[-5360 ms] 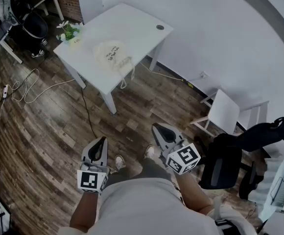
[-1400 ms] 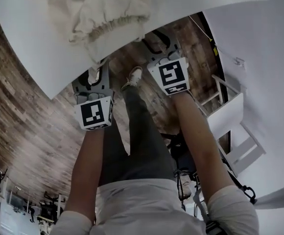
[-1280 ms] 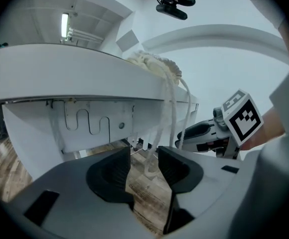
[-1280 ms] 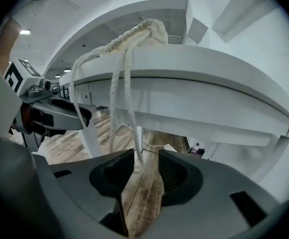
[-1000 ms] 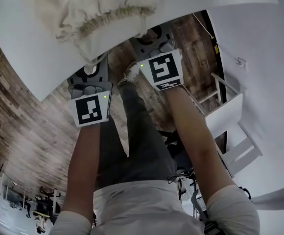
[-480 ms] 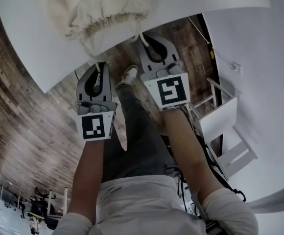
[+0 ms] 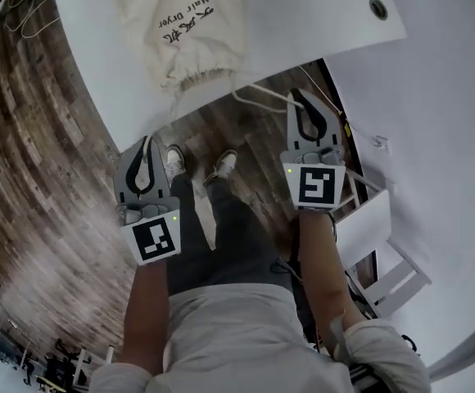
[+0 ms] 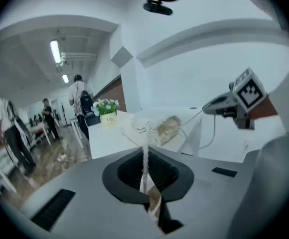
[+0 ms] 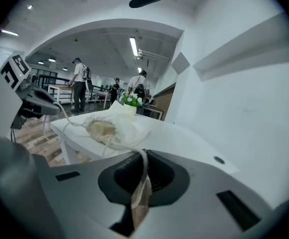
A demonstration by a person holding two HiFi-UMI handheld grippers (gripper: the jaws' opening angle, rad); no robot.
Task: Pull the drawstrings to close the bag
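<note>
A cream drawstring bag with black print lies on the white table, its mouth gathered tight and facing me. My left gripper is shut on one drawstring, which runs taut from the jaws to the bag. Out to the right, my right gripper is shut on the other drawstring. In the right gripper view that string leads from the gripper to the puckered mouth. Both grippers hang off the table's near edge, spread wide apart.
A small flower pot stands at the table's far end. Wooden floor lies below, with my shoes on it. A white chair is at my right. Several people stand in the room behind.
Both grippers have pulled back from the bag's mouth and spread apart with the strings in them. The bag's mouth has drawn much tighter and the bag has slid toward the table edge.
</note>
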